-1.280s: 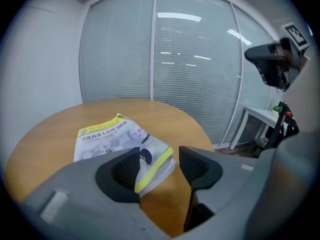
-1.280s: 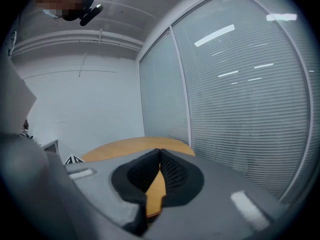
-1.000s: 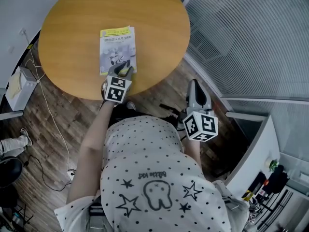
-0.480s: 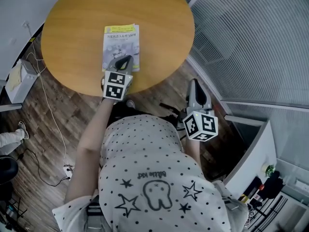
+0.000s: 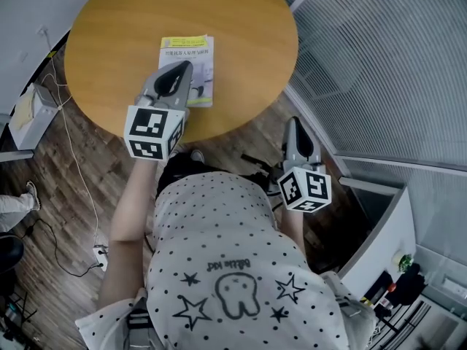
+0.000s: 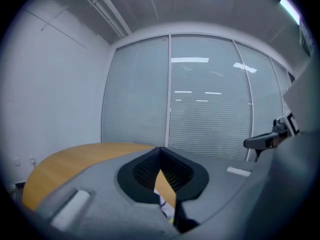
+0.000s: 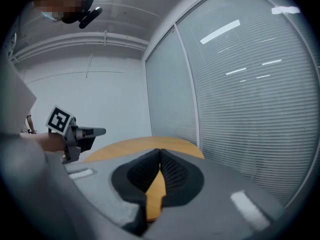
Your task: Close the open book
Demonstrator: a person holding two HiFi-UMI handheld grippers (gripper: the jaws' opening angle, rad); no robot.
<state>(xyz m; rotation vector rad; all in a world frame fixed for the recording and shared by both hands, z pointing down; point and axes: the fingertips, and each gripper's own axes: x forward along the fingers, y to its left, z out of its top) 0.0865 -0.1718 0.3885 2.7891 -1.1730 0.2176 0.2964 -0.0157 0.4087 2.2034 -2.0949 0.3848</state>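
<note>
The book (image 5: 198, 52) lies closed and flat on the round wooden table (image 5: 109, 42), its grey and yellow cover up. My left gripper (image 5: 182, 65) hangs in the air above the book's near half, shut, with nothing between its fingers. In the left gripper view the left gripper (image 6: 160, 150) has its pads together, and a sliver of the table (image 6: 75, 159) shows below them. My right gripper (image 5: 294, 122) stays off the table's right edge, low beside the person's body, also shut and empty. In the right gripper view the right gripper (image 7: 160, 151) has its pads meeting too.
A glass wall with blinds (image 5: 379, 64) curves round the table's right side. On the wooden floor at left stand a white box (image 5: 29, 119) and trailing cables (image 5: 73, 166). A white cabinet (image 5: 379, 246) is at lower right. Someone's foot (image 5: 22, 199) shows at far left.
My left gripper has risen from the book's near edge into the air, and its jaws have gone from slightly open to shut. The book stays flat. The right gripper has not moved.
</note>
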